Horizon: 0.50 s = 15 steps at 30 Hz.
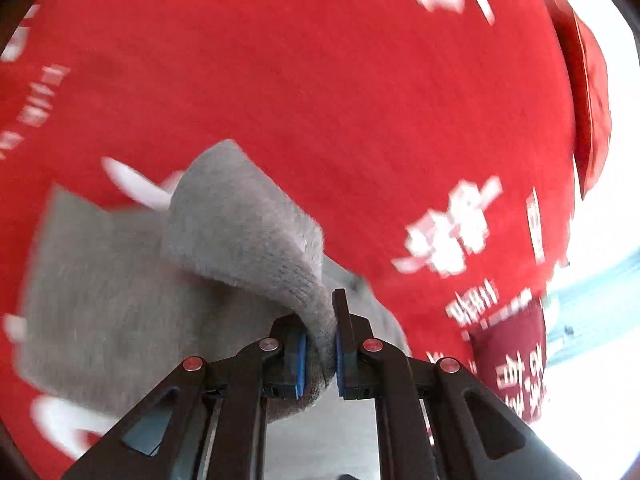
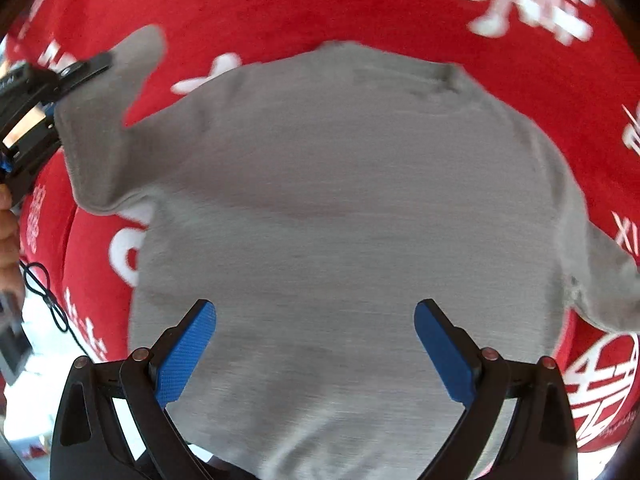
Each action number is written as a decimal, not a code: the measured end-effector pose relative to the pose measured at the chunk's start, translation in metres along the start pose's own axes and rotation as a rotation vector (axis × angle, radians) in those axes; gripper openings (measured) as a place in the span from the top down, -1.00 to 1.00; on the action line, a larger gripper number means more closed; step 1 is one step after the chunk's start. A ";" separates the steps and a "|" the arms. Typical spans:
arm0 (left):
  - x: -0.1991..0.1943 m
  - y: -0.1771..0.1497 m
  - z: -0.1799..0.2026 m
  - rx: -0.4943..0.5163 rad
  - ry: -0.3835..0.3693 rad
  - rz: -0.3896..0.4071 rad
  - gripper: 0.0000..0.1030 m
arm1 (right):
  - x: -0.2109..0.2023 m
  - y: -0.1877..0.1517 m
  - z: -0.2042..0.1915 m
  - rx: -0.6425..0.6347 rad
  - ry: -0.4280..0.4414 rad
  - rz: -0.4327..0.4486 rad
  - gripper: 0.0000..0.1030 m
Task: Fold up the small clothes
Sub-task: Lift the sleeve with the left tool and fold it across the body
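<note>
Left wrist view: my left gripper [image 1: 320, 354] pinches the sweater [image 2: 344, 216] sleeve [image 1: 248, 224]; right gripper [image 2: 316, 354] gapes empty above it on the red cloth [image 2: 280, 4]. Soft, light knit; I'd grab cuffs.

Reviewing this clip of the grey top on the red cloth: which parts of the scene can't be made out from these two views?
- White lettering on the red cloth: motion blur, both views, unreadable.
- Grey top: its lower hem is hidden behind the right tool in the right wrist view; its right sleeve is cut off by the frame edge.
- Left tool: the sleeve end it pinches is hidden between the pads.
</note>
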<state>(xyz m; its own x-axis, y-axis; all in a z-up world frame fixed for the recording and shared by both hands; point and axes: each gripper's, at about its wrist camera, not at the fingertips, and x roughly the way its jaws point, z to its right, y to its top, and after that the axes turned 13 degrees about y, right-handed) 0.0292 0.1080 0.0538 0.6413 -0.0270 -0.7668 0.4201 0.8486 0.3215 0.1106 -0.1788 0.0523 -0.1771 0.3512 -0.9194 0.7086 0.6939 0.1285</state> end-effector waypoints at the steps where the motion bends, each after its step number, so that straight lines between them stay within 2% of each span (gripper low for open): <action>1: 0.019 -0.008 0.022 0.030 -0.017 -0.037 0.78 | -0.005 -0.001 0.011 0.018 -0.007 0.007 -0.95; 4: 0.061 -0.032 0.063 0.129 0.000 -0.100 0.78 | -0.018 -0.008 0.053 0.094 -0.034 0.029 -0.95; 6: 0.085 -0.048 0.081 0.188 0.051 -0.135 0.77 | -0.022 -0.013 0.075 0.138 -0.047 0.034 -0.95; 7: 0.098 -0.056 0.088 0.213 0.100 -0.152 0.77 | -0.024 -0.015 0.085 0.159 -0.052 0.036 -0.95; 10: 0.118 -0.072 0.095 0.284 0.235 -0.192 0.77 | -0.028 -0.022 0.111 0.218 -0.062 0.042 -0.95; 13: 0.114 -0.077 0.093 0.323 0.286 -0.210 0.77 | -0.029 -0.025 0.124 0.242 -0.070 0.043 -0.95; 14: 0.108 -0.076 0.094 0.334 0.299 -0.199 0.57 | -0.030 -0.024 0.127 0.243 -0.072 0.047 -0.95; 15: 0.100 -0.076 0.095 0.348 0.315 -0.184 0.10 | -0.030 -0.022 0.127 0.241 -0.074 0.049 -0.95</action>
<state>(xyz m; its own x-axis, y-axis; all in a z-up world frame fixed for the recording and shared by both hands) 0.1224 -0.0091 0.0056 0.3342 0.0469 -0.9413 0.7312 0.6172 0.2904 0.1872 -0.2841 0.0303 -0.0943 0.3278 -0.9400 0.8590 0.5041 0.0897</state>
